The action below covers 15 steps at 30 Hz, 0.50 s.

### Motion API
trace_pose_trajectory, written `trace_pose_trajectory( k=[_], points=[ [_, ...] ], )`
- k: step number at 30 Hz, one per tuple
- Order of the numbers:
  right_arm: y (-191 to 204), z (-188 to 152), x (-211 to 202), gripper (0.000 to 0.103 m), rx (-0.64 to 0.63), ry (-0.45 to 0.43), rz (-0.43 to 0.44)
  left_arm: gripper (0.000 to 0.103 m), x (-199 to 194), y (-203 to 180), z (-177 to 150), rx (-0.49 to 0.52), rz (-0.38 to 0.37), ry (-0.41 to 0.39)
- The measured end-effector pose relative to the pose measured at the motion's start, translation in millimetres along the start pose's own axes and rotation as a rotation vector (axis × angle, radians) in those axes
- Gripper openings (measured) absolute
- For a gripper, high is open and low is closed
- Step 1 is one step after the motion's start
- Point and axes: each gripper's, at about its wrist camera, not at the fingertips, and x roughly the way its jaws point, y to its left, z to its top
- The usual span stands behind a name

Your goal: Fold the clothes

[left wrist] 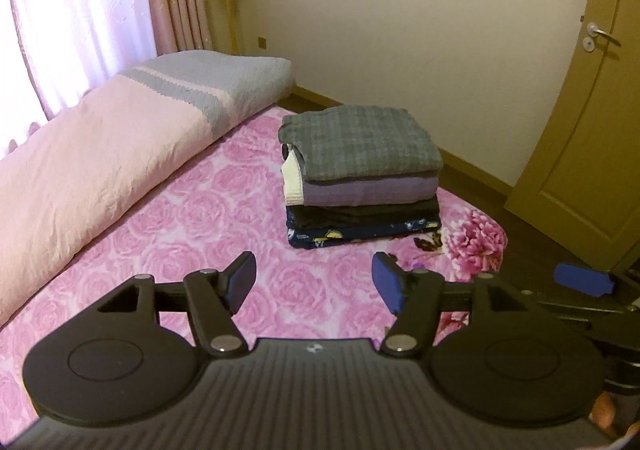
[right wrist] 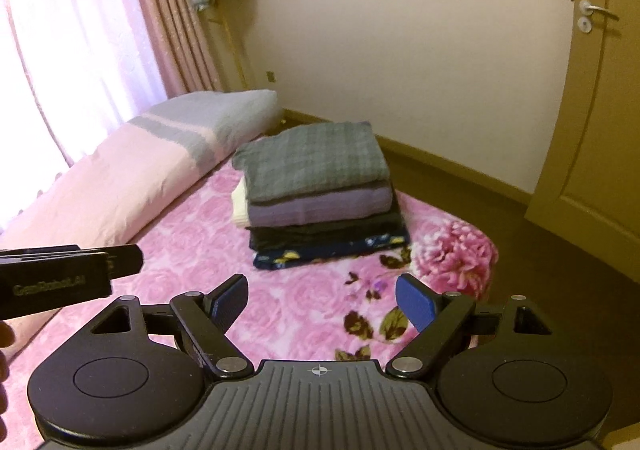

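- Clothes are done by the look of it: a folded stack (left wrist: 360,177) of about five garments sits on the pink floral bed (left wrist: 168,250), grey plaid piece on top.
- Left gripper (left wrist: 314,282) and right gripper (right wrist: 322,300) both hover short of the stack, fingers spread wide, nothing between them.
- Risk: the stack stands near the bed's far corner; a nudge from either gripper could tip the top layers or push it toward the floor.
- Room: open bed lies between grippers and stack; the rolled quilt (left wrist: 100,153) hems in the left side.
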Motion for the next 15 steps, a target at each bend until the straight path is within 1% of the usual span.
trace_pose_trajectory(
  k=[6,15],
  points=[
    [-15,18,22,0.084,0.024,0.043,0.019,0.061,31,-15,15,-0.017,0.025,0.049],
    [-39,71,76,0.084,-0.025,0.104,0.006,0.061,87,-37,58,-0.042,0.059,0.084]
  ],
)
